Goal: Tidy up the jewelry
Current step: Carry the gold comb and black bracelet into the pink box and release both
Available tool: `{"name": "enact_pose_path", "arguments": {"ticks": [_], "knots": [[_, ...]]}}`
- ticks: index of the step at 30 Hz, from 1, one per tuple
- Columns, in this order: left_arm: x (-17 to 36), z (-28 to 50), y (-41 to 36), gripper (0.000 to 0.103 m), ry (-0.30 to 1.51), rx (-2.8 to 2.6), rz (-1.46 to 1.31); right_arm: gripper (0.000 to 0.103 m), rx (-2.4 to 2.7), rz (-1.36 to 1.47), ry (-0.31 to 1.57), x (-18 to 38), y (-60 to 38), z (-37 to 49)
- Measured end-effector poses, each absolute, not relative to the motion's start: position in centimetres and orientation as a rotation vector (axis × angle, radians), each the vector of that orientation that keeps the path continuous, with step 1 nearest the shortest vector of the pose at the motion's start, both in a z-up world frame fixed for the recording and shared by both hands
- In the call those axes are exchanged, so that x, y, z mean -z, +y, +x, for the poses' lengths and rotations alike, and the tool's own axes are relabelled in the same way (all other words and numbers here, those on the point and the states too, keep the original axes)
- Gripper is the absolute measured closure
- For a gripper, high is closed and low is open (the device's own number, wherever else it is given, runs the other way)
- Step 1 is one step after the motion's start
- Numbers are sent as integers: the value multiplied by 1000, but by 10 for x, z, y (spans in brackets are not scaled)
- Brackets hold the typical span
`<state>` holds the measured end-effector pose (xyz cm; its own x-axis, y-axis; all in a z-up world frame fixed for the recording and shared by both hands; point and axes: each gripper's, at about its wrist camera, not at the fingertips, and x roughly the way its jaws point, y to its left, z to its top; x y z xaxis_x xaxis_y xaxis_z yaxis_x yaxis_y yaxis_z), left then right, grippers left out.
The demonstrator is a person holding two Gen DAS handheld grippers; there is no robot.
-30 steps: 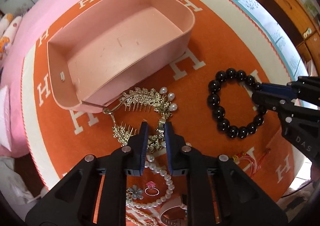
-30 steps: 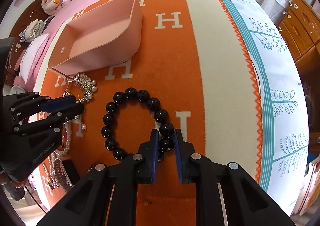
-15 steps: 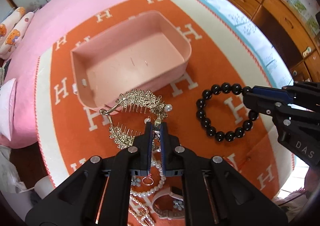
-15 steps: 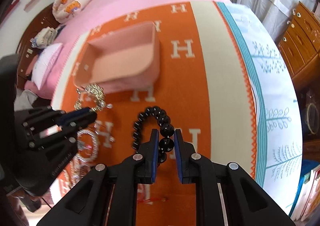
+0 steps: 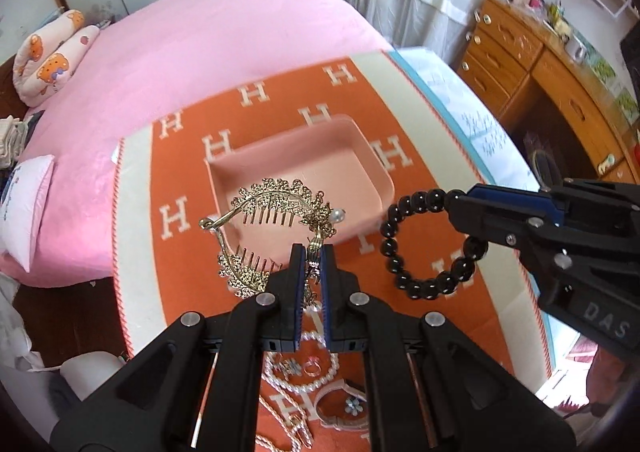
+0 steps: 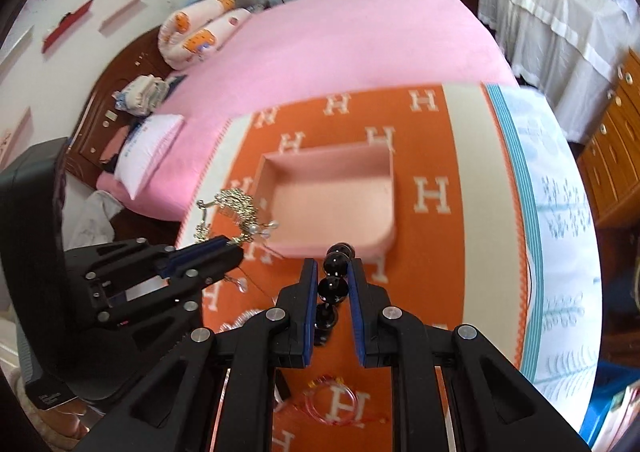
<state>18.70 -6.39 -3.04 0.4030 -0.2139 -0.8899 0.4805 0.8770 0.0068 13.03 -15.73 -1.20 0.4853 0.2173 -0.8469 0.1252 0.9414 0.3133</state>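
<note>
My left gripper (image 5: 311,252) is shut on a gold hair comb ornament (image 5: 276,198) with pearls and holds it in the air in front of the pink tray (image 5: 360,144). My right gripper (image 6: 333,266) is shut on a black bead bracelet (image 6: 335,284), lifted above the orange blanket just short of the pink tray (image 6: 288,244). In the left wrist view the bracelet (image 5: 404,212) hangs from the right gripper (image 5: 464,200) to the right of the tray. In the right wrist view the left gripper (image 6: 236,246) holds the ornament (image 6: 240,208) left of the tray.
Pearl necklaces (image 5: 296,380), a ring (image 5: 311,366) and a pink watch (image 5: 344,404) lie on the orange H-pattern blanket (image 5: 192,212) under my left gripper. A red string bracelet (image 6: 332,400) lies below my right gripper. Wooden drawers (image 5: 520,64) stand at the right, pillows (image 6: 200,28) at the far left.
Both grippers rose well above the blanket, lifting the gold ornament and the black bracelet off it. The left gripper shut on the ornament a second ago and both now hover near the tray.
</note>
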Motion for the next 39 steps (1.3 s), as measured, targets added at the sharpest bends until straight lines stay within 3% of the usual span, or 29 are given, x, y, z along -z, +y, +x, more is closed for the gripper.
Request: {"name": "enact_pose_path", "arguments": {"ticks": [8,20,25,31,33,35,39], "knots": [[27,232,-71,98,1047,405,278,88,-71,338,1015,-21,-149,155],[114,286,-90,98,1164,344,307,88,-23,347,1046,-2,-158,184],[126,293,-85,98,1197,338,268,88,-10,348,1056,7,-164,198],[107,283,-70,85,1175,380,242,88,-12,349,1062,16,-165,219],[98,274,-60,77,1151,375,233,88,-19,352,1063,20,-164,226],[91,266,-49,62,1137,355,213,88,-26,353,1069,25,-162,235],[87,247,-20,57,1141,310,151,88,-36,340,1088,38,-154,253]]}}
